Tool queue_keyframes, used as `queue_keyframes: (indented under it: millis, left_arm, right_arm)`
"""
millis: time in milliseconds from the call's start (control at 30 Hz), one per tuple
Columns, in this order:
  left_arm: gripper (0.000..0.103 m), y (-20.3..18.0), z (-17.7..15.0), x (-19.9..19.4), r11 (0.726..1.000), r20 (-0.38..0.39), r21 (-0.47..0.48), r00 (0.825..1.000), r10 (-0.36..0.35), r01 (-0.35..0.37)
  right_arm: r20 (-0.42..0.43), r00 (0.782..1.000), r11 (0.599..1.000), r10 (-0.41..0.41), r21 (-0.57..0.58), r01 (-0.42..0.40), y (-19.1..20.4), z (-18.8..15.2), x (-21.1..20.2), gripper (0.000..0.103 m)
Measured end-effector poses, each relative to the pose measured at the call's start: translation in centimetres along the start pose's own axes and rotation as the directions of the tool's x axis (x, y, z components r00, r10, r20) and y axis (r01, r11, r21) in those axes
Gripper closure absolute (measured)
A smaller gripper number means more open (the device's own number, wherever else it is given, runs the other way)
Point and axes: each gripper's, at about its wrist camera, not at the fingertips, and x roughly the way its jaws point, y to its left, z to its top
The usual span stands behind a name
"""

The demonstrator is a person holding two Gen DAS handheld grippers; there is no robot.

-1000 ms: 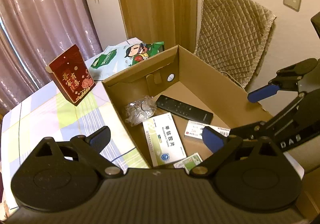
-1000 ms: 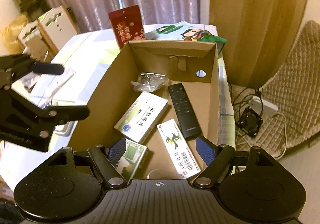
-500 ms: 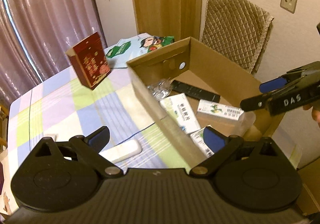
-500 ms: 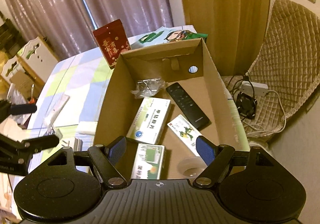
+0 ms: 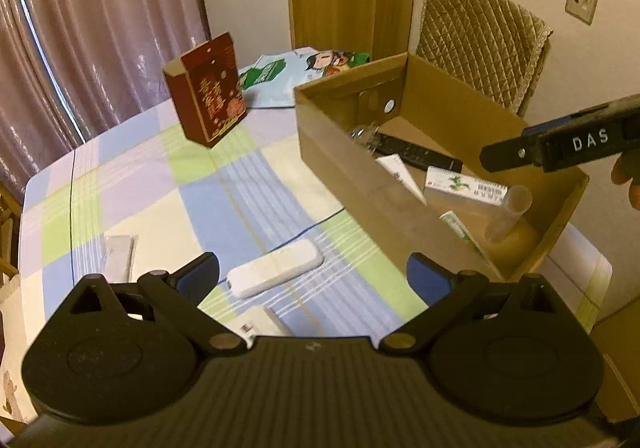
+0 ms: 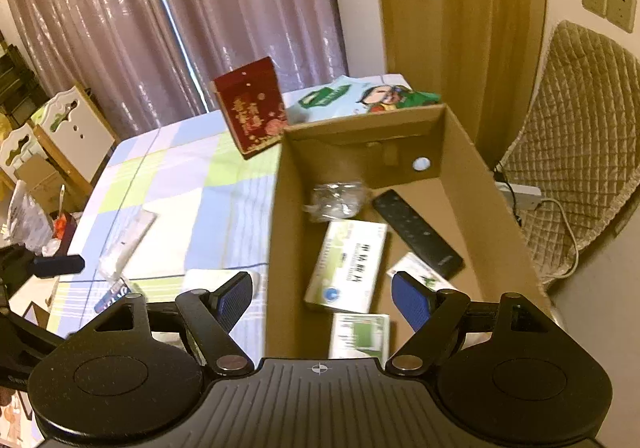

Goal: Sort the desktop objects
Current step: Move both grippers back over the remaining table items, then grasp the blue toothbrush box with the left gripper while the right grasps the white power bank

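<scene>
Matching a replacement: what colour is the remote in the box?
Black remote; right wrist view shows it best.

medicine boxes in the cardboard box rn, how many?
3. Large box mid-floor, green box nearest the camera, narrow barcode box beside the remote. More may be hidden.

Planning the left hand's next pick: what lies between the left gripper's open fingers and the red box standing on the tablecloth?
In the left wrist view, a white bar-shaped object lies before the left gripper; beyond it only bare checked tablecloth up to the red box.

white remote (image 5: pixel 276 274): flat on the table, right ahead of the left gripper (image 5: pixel 312 276)
cardboard box (image 5: pixel 360 183): open-topped, ahead-right, holds black remote (image 6: pixel 418 234), medicine boxes
</scene>
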Motion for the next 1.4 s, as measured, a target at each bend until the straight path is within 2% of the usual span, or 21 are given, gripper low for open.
queue_keyframes:
  millis: [233,467,800,1133,1300,1367,1400]
  left_arm:
    - [0.004,3.4,-2.3,0.0,1.000,-0.025,-0.029,1.000,0.010,-0.010]
    - [0.004,7.0,-5.4,0.1,0.998,-0.062,-0.064,0.998,0.019,-0.023]
    - [0.005,12.4,-9.7,1.5,0.992,-0.153,-0.120,0.988,0.032,-0.050]
    - [0.008,14.4,-10.0,6.2,0.998,-0.197,-0.052,0.980,0.024,-0.034]
    - [0.017,15.9,-9.8,10.1,0.999,-0.235,-0.038,0.972,-0.012,0.003]
    - [0.030,16.3,-10.0,11.3,0.999,-0.258,-0.044,0.966,-0.030,0.019]
    - [0.032,16.4,-10.1,11.7,0.999,-0.266,-0.041,0.963,-0.036,0.026]
  right_arm:
    - [0.040,0.997,0.997,0.059,-0.058,-0.057,4.2,0.3,0.7,0.023]
    - [0.007,0.994,0.987,0.109,-0.119,-0.107,7.0,0.5,3.0,0.023]
    - [-0.024,0.999,0.997,0.038,-0.061,-0.040,4.4,0.4,3.6,0.023]
    - [-0.050,0.998,0.998,0.023,-0.056,-0.026,3.8,-0.7,3.5,0.023]
    - [-0.054,0.998,0.990,0.029,-0.136,-0.036,5.1,0.1,4.3,0.023]
    - [-0.065,0.997,0.978,0.046,-0.199,-0.058,5.9,0.6,5.1,0.023]
    - [-0.073,0.996,0.967,0.058,-0.243,-0.074,6.4,1.0,5.6,0.023]
